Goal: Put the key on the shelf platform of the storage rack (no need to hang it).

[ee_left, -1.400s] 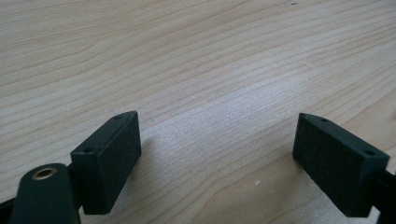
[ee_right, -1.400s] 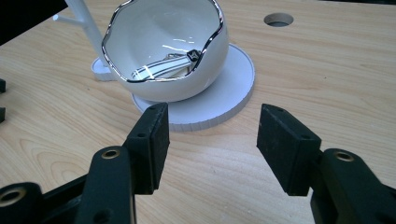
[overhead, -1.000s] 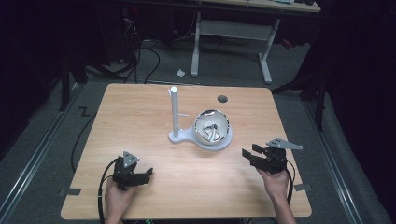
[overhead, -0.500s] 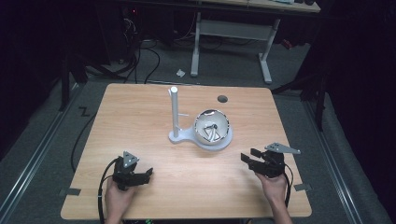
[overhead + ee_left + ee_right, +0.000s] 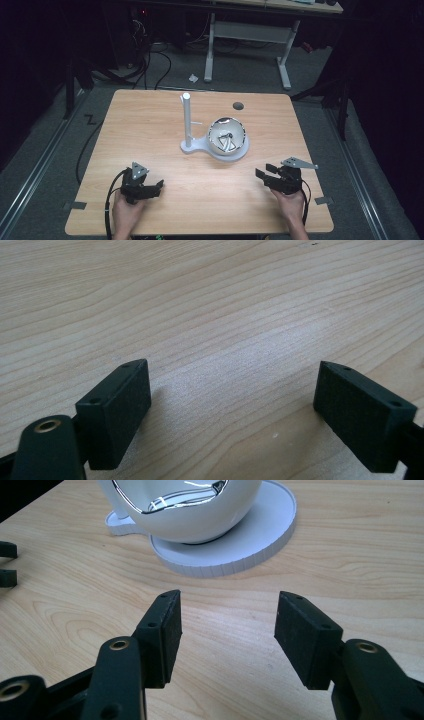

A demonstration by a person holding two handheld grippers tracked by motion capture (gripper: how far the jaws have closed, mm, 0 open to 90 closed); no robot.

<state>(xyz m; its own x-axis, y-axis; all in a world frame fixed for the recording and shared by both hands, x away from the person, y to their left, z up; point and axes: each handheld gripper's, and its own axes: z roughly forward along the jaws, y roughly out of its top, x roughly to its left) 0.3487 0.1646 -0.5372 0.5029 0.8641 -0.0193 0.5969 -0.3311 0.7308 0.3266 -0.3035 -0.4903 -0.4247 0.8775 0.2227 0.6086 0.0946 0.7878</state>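
A white stand has a round base (image 5: pixel 240 152) and an upright post (image 5: pixel 186 117), and it sits at the middle of the wooden table (image 5: pixel 150 130). On the base rests a white bowl (image 5: pixel 227 136) with a mirror-like inside. My left gripper (image 5: pixel 159 186) lies low near the front left, open, with bare wood between its fingers (image 5: pixel 117 410). Front right, my right gripper (image 5: pixel 265 172) is open and empty and points at the bowl (image 5: pixel 200 510) and the base (image 5: pixel 245 542), a short way from them.
A small dark hole (image 5: pixel 238 105) marks the table behind the bowl. The left gripper's jaw tips (image 5: pixel 6 562) peek in at the left edge of the right gripper view. Table legs (image 5: pixel 285 55) and cables (image 5: pixel 150 65) lie on the floor beyond the far edge.
My right gripper has drifted a little back toward the front edge of the table. The left gripper and the stand have stayed put.
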